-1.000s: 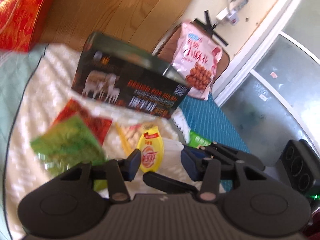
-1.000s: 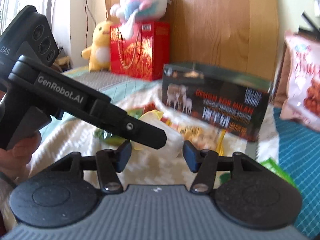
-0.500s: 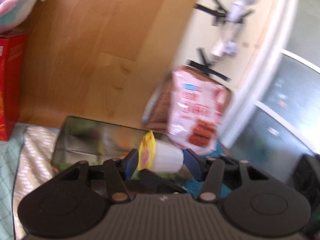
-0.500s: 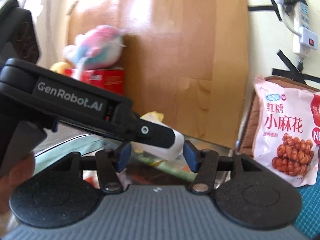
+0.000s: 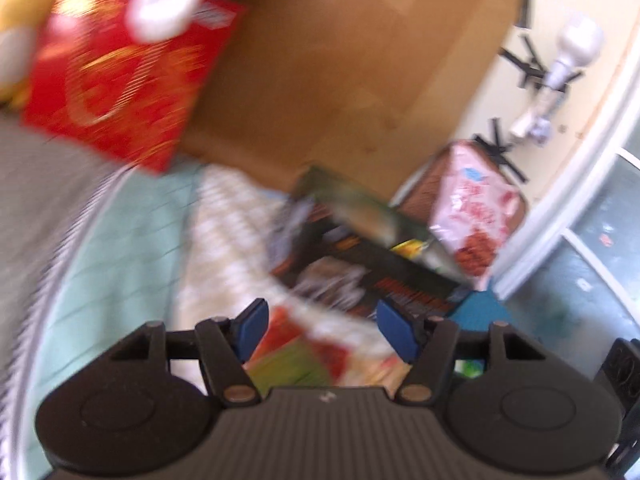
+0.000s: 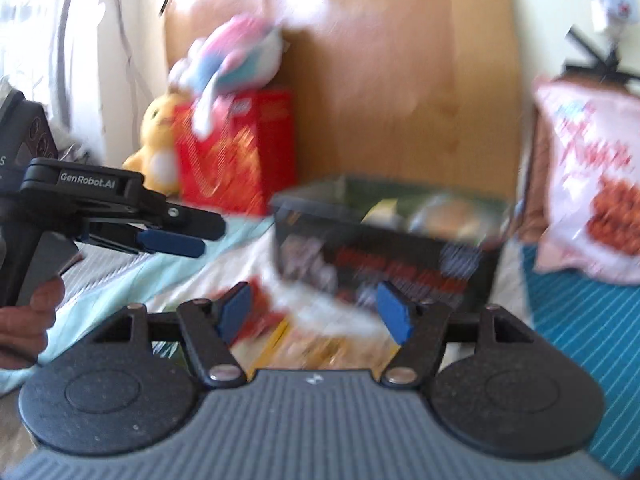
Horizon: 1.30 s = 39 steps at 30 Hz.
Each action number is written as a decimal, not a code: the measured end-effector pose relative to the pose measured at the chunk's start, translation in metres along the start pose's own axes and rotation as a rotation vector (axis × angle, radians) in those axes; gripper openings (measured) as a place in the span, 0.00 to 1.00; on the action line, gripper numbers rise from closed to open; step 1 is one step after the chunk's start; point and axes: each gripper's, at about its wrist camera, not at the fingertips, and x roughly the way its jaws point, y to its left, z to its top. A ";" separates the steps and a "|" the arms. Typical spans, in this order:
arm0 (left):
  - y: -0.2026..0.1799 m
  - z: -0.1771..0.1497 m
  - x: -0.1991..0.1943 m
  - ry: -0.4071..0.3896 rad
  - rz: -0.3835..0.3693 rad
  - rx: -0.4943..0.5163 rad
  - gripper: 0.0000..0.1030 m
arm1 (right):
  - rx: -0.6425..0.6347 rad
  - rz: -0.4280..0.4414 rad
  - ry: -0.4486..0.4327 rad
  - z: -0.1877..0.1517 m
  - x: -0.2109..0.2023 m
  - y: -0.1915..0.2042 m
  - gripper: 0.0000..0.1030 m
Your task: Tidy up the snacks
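We see the left tool (image 5: 322,332) released, jaws just opening, nothing between; the right tool (image 6: 315,312) likewise. Dark box (image 6: 384,256) holds snacks on the bed (image 6: 132,276).

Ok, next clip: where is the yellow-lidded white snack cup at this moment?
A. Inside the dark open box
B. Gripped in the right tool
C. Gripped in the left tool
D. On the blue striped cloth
A: blurred, but the cup with its yellow lid lies inside the dark box, while the left tool and the right tool both stand open with nothing between their pads.
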 end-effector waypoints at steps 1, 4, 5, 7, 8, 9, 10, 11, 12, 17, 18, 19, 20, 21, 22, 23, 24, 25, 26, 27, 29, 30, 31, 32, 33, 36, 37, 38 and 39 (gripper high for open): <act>0.008 -0.005 -0.004 0.002 0.013 -0.013 0.60 | -0.002 0.005 0.020 -0.002 0.004 0.002 0.69; 0.023 -0.017 -0.008 0.014 0.038 -0.046 0.60 | 0.001 0.012 0.060 -0.001 0.012 0.008 0.70; 0.025 -0.019 -0.006 0.018 0.038 -0.054 0.60 | 0.007 0.013 0.063 0.000 0.013 0.010 0.71; 0.027 -0.023 -0.002 0.022 0.032 -0.057 0.60 | 0.015 0.027 0.070 0.004 0.016 0.012 0.72; 0.026 -0.024 -0.001 0.021 0.034 -0.051 0.60 | 0.017 0.040 0.074 0.005 0.016 0.016 0.72; 0.025 -0.024 -0.001 0.017 0.031 -0.044 0.60 | 0.012 0.050 0.074 0.005 0.015 0.021 0.72; 0.025 -0.024 -0.001 0.010 0.025 -0.039 0.60 | -0.004 0.064 0.075 0.005 0.014 0.026 0.72; 0.026 -0.026 -0.002 0.008 0.018 -0.040 0.60 | -0.028 0.082 0.080 0.005 0.015 0.032 0.72; 0.028 -0.025 -0.003 0.006 0.009 -0.051 0.60 | -0.051 0.094 0.087 0.004 0.017 0.039 0.72; 0.041 -0.025 -0.005 0.002 -0.032 -0.119 0.60 | -0.124 0.131 0.206 -0.011 0.036 0.065 0.68; 0.041 -0.025 -0.005 0.002 -0.035 -0.122 0.60 | -0.116 0.142 0.202 -0.014 0.036 0.067 0.59; 0.041 -0.025 -0.005 0.002 -0.038 -0.122 0.60 | -0.112 0.148 0.192 -0.015 0.034 0.068 0.46; 0.040 -0.025 -0.005 0.003 -0.041 -0.118 0.60 | -0.112 0.140 0.184 -0.015 0.031 0.068 0.43; 0.040 -0.025 -0.004 0.004 -0.043 -0.113 0.60 | -0.109 0.135 0.173 -0.014 0.027 0.068 0.37; 0.039 -0.025 -0.004 0.005 -0.044 -0.108 0.60 | -0.099 0.133 0.162 -0.013 0.024 0.068 0.30; 0.038 -0.025 -0.004 0.005 -0.048 -0.104 0.60 | -0.083 0.138 0.153 -0.013 0.019 0.066 0.29; 0.038 -0.025 -0.004 0.006 -0.047 -0.102 0.60 | -0.076 0.137 0.145 -0.014 0.016 0.066 0.24; 0.038 -0.025 -0.004 0.005 -0.047 -0.102 0.60 | -0.082 0.135 0.131 -0.015 0.010 0.068 0.21; 0.038 -0.025 -0.004 0.005 -0.048 -0.103 0.62 | -0.097 0.133 0.118 -0.016 0.006 0.071 0.20; 0.038 -0.026 -0.005 0.004 -0.049 -0.104 0.62 | -0.117 0.131 0.105 -0.017 0.002 0.074 0.18; 0.039 -0.026 -0.005 0.002 -0.050 -0.104 0.62 | -0.161 0.122 0.073 -0.018 -0.005 0.082 0.15; 0.039 -0.026 -0.005 0.002 -0.048 -0.104 0.62 | -0.182 0.117 0.059 -0.019 -0.009 0.086 0.15; 0.039 -0.026 -0.006 0.000 -0.048 -0.104 0.62 | -0.208 0.112 0.046 -0.019 -0.011 0.090 0.15; 0.039 -0.026 -0.008 -0.001 -0.048 -0.104 0.62 | -0.242 0.107 0.035 -0.020 -0.014 0.095 0.15; 0.038 -0.027 -0.011 -0.003 -0.047 -0.104 0.62 | -0.279 0.102 0.026 -0.021 -0.016 0.100 0.15; 0.040 -0.033 -0.024 -0.006 -0.064 -0.125 0.63 | -0.390 0.094 0.011 -0.026 -0.019 0.112 0.15; 0.042 -0.036 -0.031 -0.012 -0.075 -0.140 0.65 | -0.410 0.099 0.007 -0.027 -0.019 0.114 0.16; 0.044 -0.039 -0.037 -0.017 -0.082 -0.154 0.66 | -0.420 0.116 0.009 -0.027 -0.018 0.115 0.17; 0.046 -0.042 -0.044 -0.023 -0.082 -0.167 0.66 | -0.421 0.135 0.015 -0.026 -0.016 0.117 0.20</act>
